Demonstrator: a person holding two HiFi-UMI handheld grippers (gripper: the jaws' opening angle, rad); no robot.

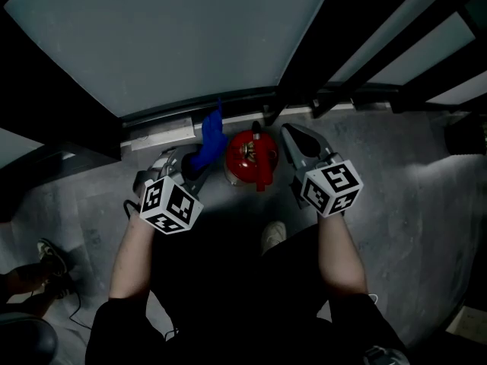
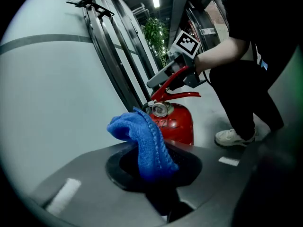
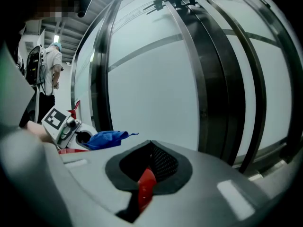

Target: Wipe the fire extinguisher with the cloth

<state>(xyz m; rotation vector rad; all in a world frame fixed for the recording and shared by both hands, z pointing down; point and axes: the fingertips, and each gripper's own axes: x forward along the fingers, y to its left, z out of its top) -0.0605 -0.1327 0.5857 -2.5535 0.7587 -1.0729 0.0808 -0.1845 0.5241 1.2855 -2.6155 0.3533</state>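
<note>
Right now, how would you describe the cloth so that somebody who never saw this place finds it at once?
Find the big pale glass wall; at its foot, on the grey floor, stands a red fire extinguisher. Just left of it, the left gripper pinches the cloth. It is the only bright blue, soft thing there.
</note>
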